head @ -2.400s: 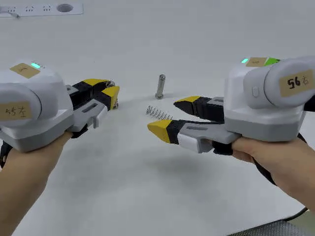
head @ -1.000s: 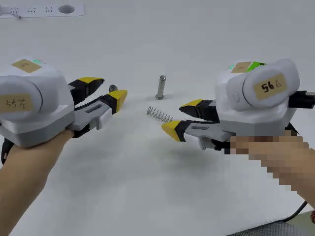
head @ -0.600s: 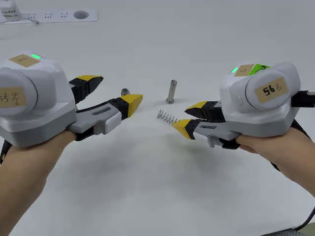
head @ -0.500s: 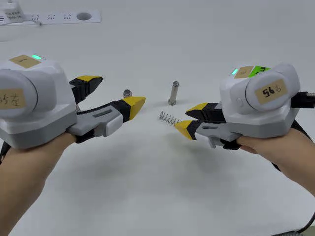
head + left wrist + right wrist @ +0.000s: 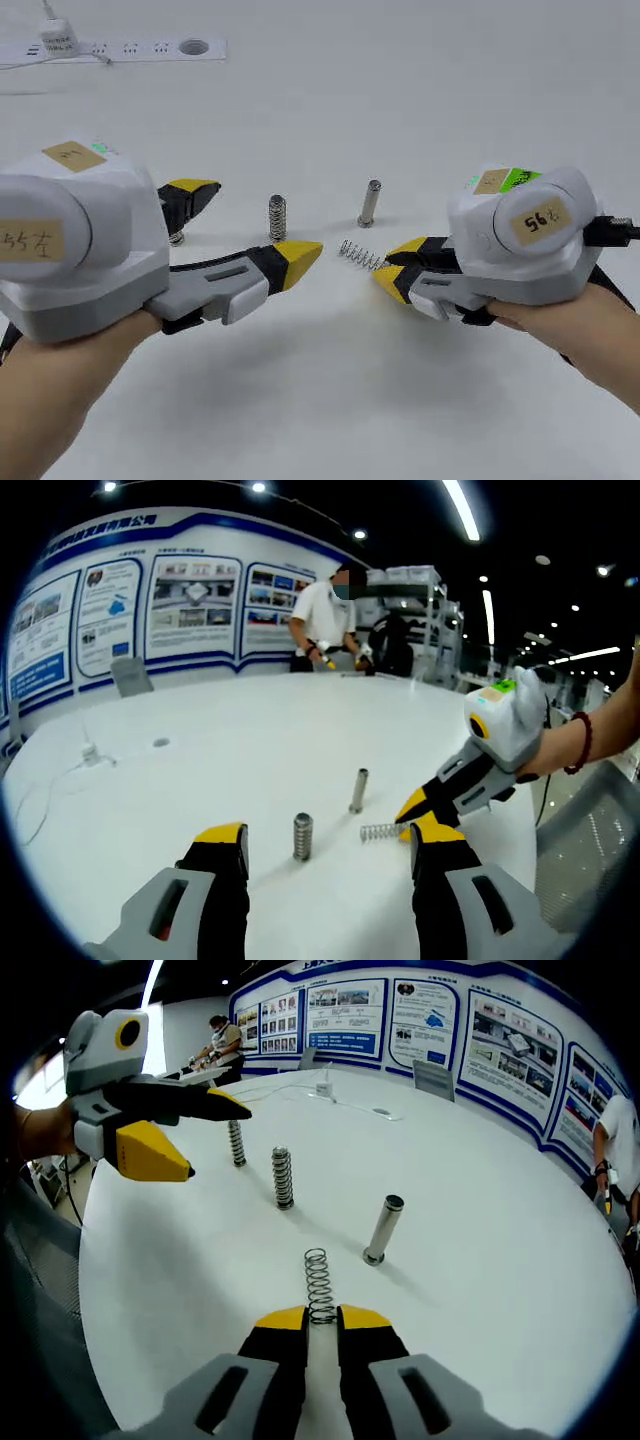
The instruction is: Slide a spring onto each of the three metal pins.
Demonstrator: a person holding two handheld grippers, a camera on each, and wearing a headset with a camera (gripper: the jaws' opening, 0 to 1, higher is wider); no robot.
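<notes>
A bare metal pin (image 5: 370, 203) (image 5: 383, 1228) (image 5: 358, 790) stands upright on the white table. To its left is a pin wearing a spring (image 5: 277, 217) (image 5: 283, 1177) (image 5: 302, 836). A second sprung pin (image 5: 236, 1143) stands farther left, half hidden behind the left gripper's upper jaw in the head view. A loose spring (image 5: 356, 253) (image 5: 319, 1278) (image 5: 378, 831) lies on the table before the bare pin. My right gripper (image 5: 385, 266) (image 5: 320, 1318) is shut on its near end. My left gripper (image 5: 250, 222) (image 5: 330, 835) is open with nothing in it, the nearer sprung pin just beyond its jaws.
A white power strip (image 5: 120, 48) with a plug lies at the table's far left edge, its cable (image 5: 60, 780) trailing. A person (image 5: 325, 620) stands at the table's far side. The table's near edge (image 5: 560, 810) runs close behind the right gripper.
The left gripper opened and drew back from the pin, leaving a spring on it. The right gripper closed its jaws on the loose spring's end. The head camera shifted.
</notes>
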